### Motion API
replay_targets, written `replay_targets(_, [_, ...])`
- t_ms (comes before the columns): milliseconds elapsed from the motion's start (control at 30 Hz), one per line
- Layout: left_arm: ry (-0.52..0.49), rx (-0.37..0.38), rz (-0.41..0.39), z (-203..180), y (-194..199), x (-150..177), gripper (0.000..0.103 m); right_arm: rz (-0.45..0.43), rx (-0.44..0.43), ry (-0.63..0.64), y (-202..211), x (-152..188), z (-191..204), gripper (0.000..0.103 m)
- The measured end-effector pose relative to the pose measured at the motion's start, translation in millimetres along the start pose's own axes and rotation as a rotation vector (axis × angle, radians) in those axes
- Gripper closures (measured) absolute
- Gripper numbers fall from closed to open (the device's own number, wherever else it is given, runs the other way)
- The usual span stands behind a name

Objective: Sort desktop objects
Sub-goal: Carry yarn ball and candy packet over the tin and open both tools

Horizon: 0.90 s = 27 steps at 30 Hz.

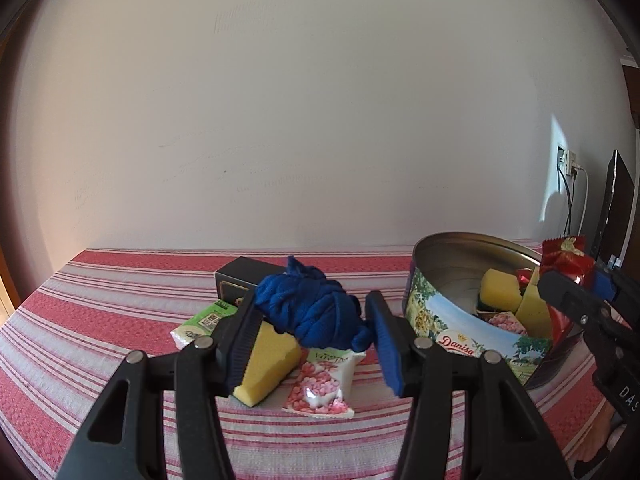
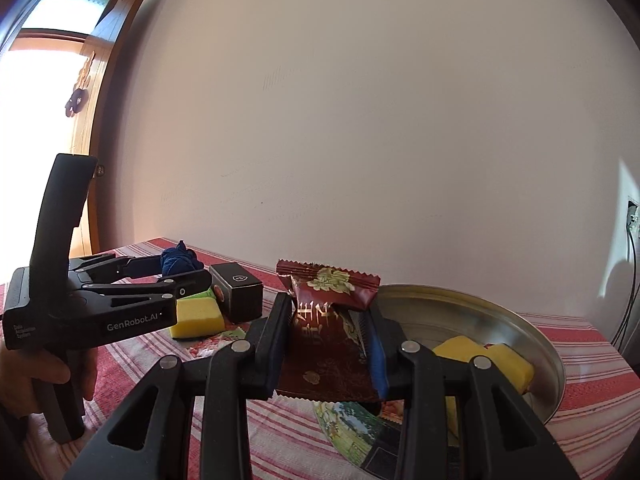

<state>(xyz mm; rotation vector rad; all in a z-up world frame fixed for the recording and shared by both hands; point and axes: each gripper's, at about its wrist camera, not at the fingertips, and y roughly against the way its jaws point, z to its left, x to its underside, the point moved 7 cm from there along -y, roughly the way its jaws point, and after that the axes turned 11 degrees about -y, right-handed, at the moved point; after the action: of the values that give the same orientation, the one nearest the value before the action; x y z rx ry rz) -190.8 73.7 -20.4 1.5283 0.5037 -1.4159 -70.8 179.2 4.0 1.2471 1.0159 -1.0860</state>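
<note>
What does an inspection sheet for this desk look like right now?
Surface: red and white striped cloth.
Job's things: round Danisa metal tin holding yellow sponges; yellow sponge wedge, pink sachet, green packet, black box outside.
Clutter: nothing seen.
Grippers: left hand-held gripper shut on blue knitted bundle; right hand-held gripper shut on dark red snack wrapper.
Cables: at wall socket.
Surroundings: plain wall, wooden door frame.

Table (image 1: 100,292): tin (image 1: 448,320) at right, holding two sponges (image 1: 500,289) and packets. Left of the tin, a cluster: box (image 1: 240,276) at back, tissue pack (image 1: 202,322) left of a third sponge (image 1: 268,364), candy packet (image 1: 324,384) in front, beside that sponge.
</note>
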Motion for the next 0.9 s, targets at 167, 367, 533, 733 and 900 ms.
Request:
replay_targets(167, [-0.015, 0.033, -0.015, -26, -4, -7, 0.049, -0.022, 0.034, -0.013, 6, -4, -23, 0.065])
replay_targets(367, [-0.037, 0.072, -0.026, -53, -9, -12, 0.049, -0.044, 0.089, -0.034, 11, -10, -49, 0.065])
replay_targets(533, [-0.060, 0.099, -0.032, -75, -8, -15, 0.049, -0.053, 0.147, -0.054, 14, -13, -80, 0.065])
replay_targets(733, [-0.067, 0.118, -0.038, -96, -8, -20, 0.049, -0.054, 0.209, -0.098, 18, -15, -123, 0.065])
replay_targets(900, [-0.072, 0.143, -0.052, -116, -4, -26, 0.049, -0.047, 0.259, -0.111, 16, -11, -133, 0.065])
